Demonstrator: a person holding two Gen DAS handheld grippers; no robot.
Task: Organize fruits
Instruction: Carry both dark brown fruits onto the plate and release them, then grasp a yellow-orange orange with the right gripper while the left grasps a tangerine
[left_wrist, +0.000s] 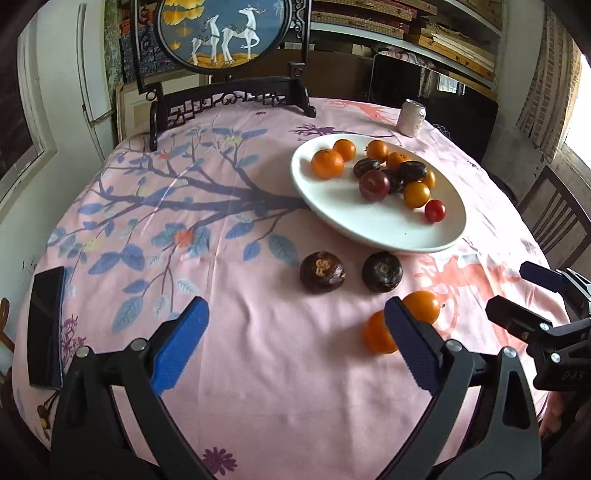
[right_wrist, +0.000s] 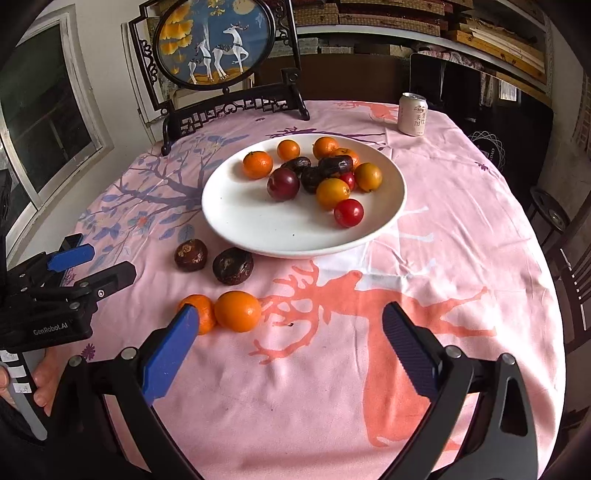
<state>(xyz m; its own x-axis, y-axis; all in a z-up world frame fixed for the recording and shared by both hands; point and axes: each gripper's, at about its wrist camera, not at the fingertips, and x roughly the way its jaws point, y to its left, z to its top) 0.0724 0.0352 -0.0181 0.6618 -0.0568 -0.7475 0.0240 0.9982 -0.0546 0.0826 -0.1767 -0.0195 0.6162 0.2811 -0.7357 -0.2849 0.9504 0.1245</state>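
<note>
A white plate (left_wrist: 369, 236) (right_wrist: 258, 229) on the pink tablecloth holds several oranges, dark plums and red fruits. In front of it two dark brown wrinkled fruits (left_wrist: 322, 272) (right_wrist: 232, 266) lie side by side on the cloth. Closer to me, two oranges (left_wrist: 423, 306) (right_wrist: 237, 311) touch each other. My left gripper (left_wrist: 295, 312) (right_wrist: 107, 263) is open above bare cloth, with its right finger in front of the oranges. My right gripper (right_wrist: 290, 314) (left_wrist: 513, 290) is open too, its left finger just before the smaller orange. Nothing lies between either pair of fingers.
A pale drink can (left_wrist: 412, 118) (right_wrist: 413, 114) stands at the far right edge. A framed round deer picture on a dark stand (left_wrist: 221, 33) (right_wrist: 214, 40) sits at the back. A black phone (left_wrist: 46, 325) lies at the left edge. A hand (right_wrist: 44, 376) grips the left tool.
</note>
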